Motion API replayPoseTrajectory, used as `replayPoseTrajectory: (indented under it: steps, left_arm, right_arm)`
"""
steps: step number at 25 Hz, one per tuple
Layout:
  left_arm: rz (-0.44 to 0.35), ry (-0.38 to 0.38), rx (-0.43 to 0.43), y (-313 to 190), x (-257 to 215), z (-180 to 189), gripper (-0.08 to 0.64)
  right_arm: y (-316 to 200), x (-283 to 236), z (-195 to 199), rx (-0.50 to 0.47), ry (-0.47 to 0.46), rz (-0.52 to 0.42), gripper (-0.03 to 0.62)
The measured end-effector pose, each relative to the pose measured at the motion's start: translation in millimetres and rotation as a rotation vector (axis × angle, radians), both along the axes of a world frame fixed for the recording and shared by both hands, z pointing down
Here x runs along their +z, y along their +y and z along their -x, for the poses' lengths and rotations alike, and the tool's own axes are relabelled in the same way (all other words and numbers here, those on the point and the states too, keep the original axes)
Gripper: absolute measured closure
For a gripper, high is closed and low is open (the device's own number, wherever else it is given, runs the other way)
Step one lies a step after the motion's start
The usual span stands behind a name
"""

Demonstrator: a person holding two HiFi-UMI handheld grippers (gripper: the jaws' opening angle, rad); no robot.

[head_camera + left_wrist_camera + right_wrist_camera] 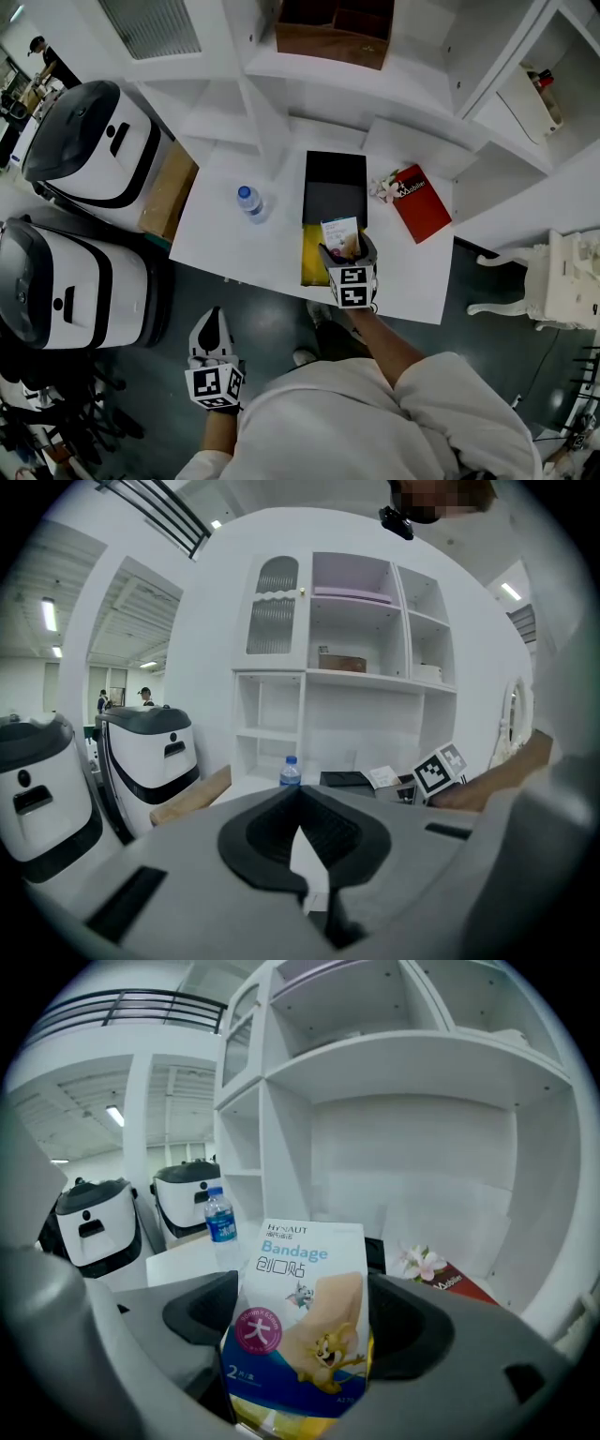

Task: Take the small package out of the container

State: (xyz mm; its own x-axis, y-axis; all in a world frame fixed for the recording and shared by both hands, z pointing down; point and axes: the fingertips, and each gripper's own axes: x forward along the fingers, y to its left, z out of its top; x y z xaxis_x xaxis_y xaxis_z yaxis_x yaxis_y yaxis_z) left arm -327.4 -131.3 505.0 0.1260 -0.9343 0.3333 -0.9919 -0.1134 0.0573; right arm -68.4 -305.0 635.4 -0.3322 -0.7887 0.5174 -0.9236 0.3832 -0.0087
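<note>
- The left gripper (213, 319) hangs nearer than the box and off to its left, short of the table (234, 248), over the dark floor; its jaws are pressed together with nothing between them.
- The right gripper (346, 251) is over the box's near end, its jaws clamped on the package (339, 234) from both sides.
- The package is a flat bandage pack with a cartoon cat and mouse on it, held upright with its top edge above the jaws. I cannot tell whether its lower edge is clear of the box.
- The box (335, 187) lies open on the table, yellow at its near end, black and grey further back.
- A water bottle (249, 202) with a blue cap stands well to the left of the box.
- A small pink-white flower (384, 187) lies just right of the box, touching a red book (420, 202) further right.
- White shelves (309, 94) rise behind the box, with a brown crate (333, 37) on a higher shelf.
- Far left of the box stand two white-and-black machines (89, 141).
</note>
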Motion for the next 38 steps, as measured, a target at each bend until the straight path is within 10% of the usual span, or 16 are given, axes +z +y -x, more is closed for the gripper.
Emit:
replayPoseTrajectory:
  steps: [38]
  left_arm:
    - [-0.068,-0.022,0.05,8,-27,-43,0.552]
  right_arm:
    - [37,-229,-19,-0.101,-0.124,-0.569,0.178]
